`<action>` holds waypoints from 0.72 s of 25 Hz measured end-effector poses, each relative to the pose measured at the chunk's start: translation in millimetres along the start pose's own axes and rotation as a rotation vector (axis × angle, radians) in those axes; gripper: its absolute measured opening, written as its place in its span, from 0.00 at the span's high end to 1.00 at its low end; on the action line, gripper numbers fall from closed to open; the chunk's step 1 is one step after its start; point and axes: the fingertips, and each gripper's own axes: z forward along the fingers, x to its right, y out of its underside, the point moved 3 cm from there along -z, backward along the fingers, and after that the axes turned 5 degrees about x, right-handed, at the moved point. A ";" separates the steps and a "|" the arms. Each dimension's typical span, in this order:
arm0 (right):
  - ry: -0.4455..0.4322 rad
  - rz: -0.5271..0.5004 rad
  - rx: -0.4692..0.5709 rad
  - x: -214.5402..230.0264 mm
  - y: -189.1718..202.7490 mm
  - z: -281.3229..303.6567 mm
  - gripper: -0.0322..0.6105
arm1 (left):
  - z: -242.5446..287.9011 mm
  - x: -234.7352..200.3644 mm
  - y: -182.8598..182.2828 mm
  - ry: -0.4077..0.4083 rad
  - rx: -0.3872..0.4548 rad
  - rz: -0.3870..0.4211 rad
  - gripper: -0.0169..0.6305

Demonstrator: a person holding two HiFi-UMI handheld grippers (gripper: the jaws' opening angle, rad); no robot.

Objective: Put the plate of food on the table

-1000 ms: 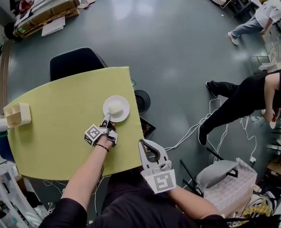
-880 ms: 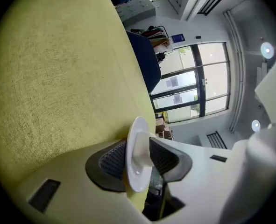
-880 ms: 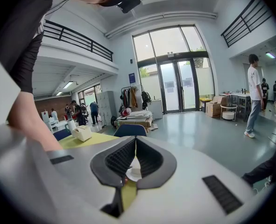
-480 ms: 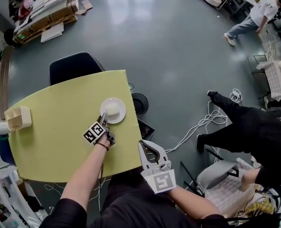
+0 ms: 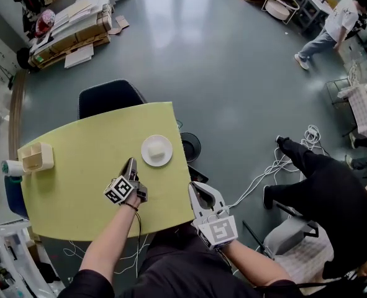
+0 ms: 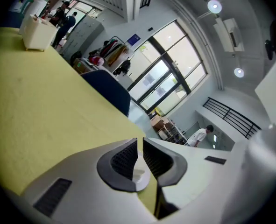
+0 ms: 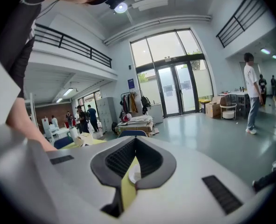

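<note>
The plate (image 5: 146,158) lies on the yellow-green desk (image 5: 77,166), towards its far right corner, with one pale lump of food (image 5: 158,148) on it. The left gripper (image 5: 131,162) is near and a little left of the plate, and its fingers point at it without touching; a strip of bare desk lies between them. In the left gripper view the fingers are closing, only a thin slit is left at the tips, and nothing is between them; the plate shows as a white patch beyond the slit. The right gripper (image 5: 196,187) hangs off the desk's near right edge, well apart from the plate. Its fingers are clenched tip to tip and empty.

Each gripper carries one cube with black and white square markers. The small blue sign (image 6: 133,38) on the window in the left gripper view is too small to read.

There is one plate and one cream organizer box (image 5: 37,157), which stands at the desk's left edge. One dark blue chair (image 5: 110,97) stands at the far side. One round black object (image 5: 188,146) sits on the floor just right of the desk. Two other people are on the floor to the right: one in black (image 5: 332,197) close by and one in a white shirt (image 5: 337,23) far off.
</note>
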 end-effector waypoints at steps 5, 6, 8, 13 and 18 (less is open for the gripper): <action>-0.018 0.146 0.005 -7.5 -0.7 -3.1 0.93 | -47.7 45.7 -37.9 0.147 0.063 0.067 0.95; -0.021 0.151 0.006 -10.0 -1.1 -4.3 0.93 | -57.5 55.6 -43.3 0.178 0.070 0.080 0.96; -0.029 0.137 0.017 -16.0 -5.8 -6.6 0.93 | -77.7 78.1 -54.0 0.252 0.084 0.105 0.96; -0.075 0.083 0.022 -39.0 -22.6 -13.5 0.93 | -136.9 135.5 -77.3 0.453 0.109 0.156 0.96; -0.140 0.037 0.030 -66.2 -37.1 -17.0 0.93 | -183.7 177.8 -96.3 0.557 0.118 0.242 0.96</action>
